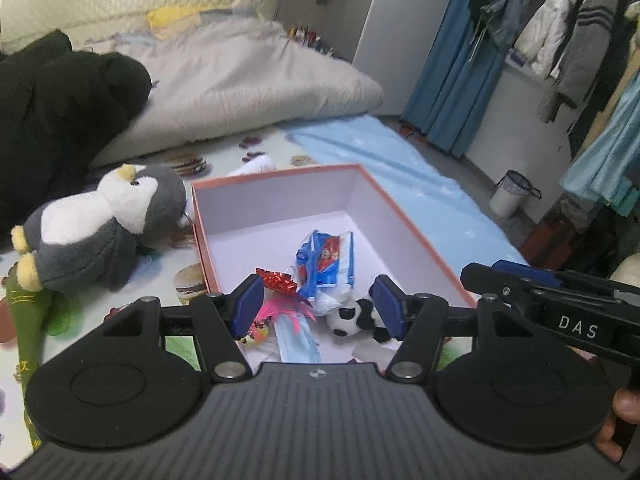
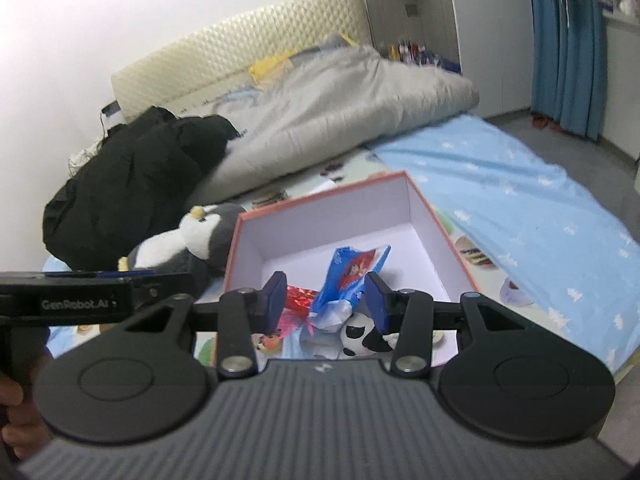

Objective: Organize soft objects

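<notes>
Inside the orange-rimmed box (image 1: 394, 216) on the bed: blue snack packet (image 1: 326, 262), red foil bow (image 1: 278, 280), pink feather toy (image 1: 286, 312), small panda plush (image 1: 354, 318), all crowded at the near wall; far half of the floor bare. Penguin plush (image 1: 100, 224) lies outside, touching the box's left wall. Left claw (image 1: 318, 306) spread wide, holding nothing, over the near items. Right claw (image 2: 328, 300) likewise wide and unloaded, panda just beside its right finger.
</notes>
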Tool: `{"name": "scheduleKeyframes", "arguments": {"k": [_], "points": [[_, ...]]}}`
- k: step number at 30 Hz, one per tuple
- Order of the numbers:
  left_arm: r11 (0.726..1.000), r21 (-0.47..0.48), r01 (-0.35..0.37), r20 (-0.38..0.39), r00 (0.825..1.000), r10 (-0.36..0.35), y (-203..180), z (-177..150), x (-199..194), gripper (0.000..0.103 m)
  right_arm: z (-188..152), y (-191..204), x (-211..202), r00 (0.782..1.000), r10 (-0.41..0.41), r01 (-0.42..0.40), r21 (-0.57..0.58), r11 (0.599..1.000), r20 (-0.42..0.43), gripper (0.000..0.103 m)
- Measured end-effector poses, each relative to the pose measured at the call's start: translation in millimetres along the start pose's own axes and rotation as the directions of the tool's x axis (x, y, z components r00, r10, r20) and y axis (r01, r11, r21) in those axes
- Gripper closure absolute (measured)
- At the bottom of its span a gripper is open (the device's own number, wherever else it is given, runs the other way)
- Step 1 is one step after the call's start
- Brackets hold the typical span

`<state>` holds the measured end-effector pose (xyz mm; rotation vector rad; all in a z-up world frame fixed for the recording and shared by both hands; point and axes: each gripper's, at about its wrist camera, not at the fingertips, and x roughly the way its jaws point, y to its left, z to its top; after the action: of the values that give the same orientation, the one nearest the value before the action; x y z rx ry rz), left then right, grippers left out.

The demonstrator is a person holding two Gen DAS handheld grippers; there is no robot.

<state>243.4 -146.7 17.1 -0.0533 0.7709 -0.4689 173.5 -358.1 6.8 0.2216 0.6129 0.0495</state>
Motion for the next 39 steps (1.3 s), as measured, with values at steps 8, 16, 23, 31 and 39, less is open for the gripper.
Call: {"name": "scheduleKeyframes", "arguments": {"k": [8, 16, 23, 31, 39], "points": [[1.0, 0.03, -0.007, 0.085, 0.996, 0.005, -7.6, -10.7, -65.3, 0.036, -10.5, 21.7, -58.6, 0.996, -0.003, 0.004, -0.008, 1.0, 0.088, 0.057], [0.999, 0.037, 0.012, 0.118, 0.993, -0.016, -12.5, -35.2, -115.1, 0.036, -28.2, 31.8, -91.4, 0.994, -0.002, 0.003, -0.01, 1.0, 0.11, 0.057], [0.999, 0.049, -0.008, 0.158, 0.988, 0.0, -20.1, -60.7, -148.3, 0.036, -45.6, 36.5, -109.1, 0.993, 0.001, 0.004, -0.043, 0.999, 0.116, 0.057], [1.0, 0.019, 0.008, 0.142, 0.99, -0.011, -21.6, -93.4, -156.1, 0.036, -66.0, 38.9, -121.6, 0.993, -0.013, 0.018, -0.038, 0.999, 0.117, 0.057], [1.0, 0.016, 0.005, 0.133, 0.991, -0.007, -20.5, -106.5, -153.8, 0.036, -85.5, 34.9, -117.4, 0.996, -0.032, 0.034, -0.016, 0.999, 0.089, 0.057]]}}
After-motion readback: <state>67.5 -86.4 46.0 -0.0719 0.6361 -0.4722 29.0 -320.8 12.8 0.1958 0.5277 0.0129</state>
